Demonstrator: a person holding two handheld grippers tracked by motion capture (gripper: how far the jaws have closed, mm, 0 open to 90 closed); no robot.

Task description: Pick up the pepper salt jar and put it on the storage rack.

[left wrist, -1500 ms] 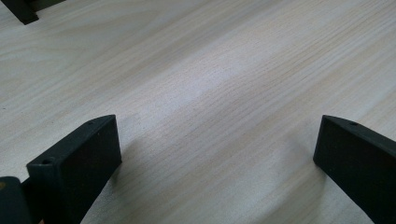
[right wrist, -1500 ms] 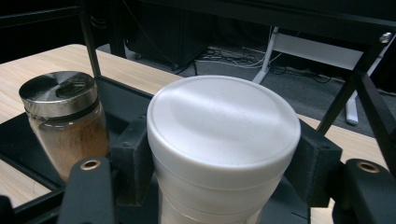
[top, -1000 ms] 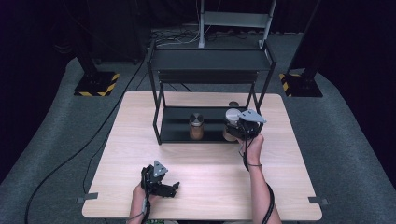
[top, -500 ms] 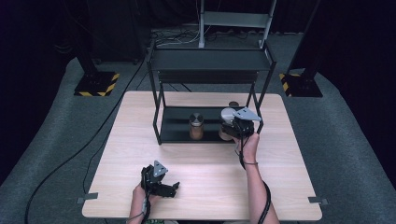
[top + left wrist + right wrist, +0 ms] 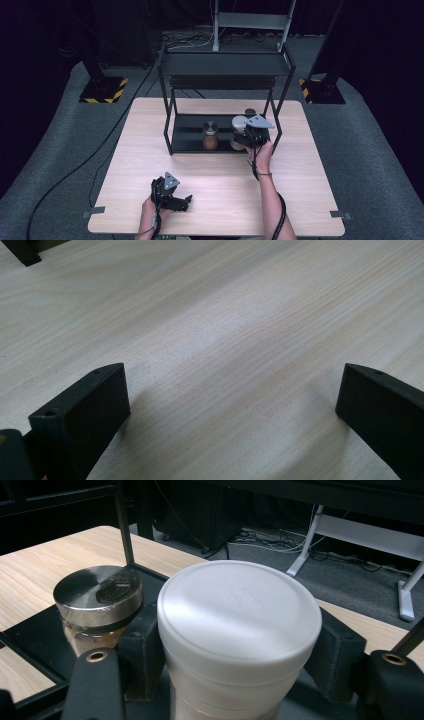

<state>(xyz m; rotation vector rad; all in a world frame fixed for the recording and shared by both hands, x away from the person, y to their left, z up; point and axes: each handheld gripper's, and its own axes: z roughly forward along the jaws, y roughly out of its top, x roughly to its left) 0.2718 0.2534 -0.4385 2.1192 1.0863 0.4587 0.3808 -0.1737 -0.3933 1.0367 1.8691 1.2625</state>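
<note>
Right hand-held gripper (image 5: 235,645) clamps white-lidded jar (image 5: 239,630), contents apparently pale, on rack shelf (image 5: 30,625).

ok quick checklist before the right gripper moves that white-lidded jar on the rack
1. Grip: right gripper has both jaws pressed on the white-lidded jar, just under the lid: ok.
2. Lid seated on the jar: looks flush: ok.
3. Neighbour: the metal-lidded jar stands close beside one jaw; whether they touch: cannot tell.
4. Headroom: the rack's top shelf hangs above the jar, so a straight lift is blocked: not ok.
5. Left gripper: open over bare table, away from the rack: ok.
6. Jar's base and contents: hidden: cannot tell.
</note>
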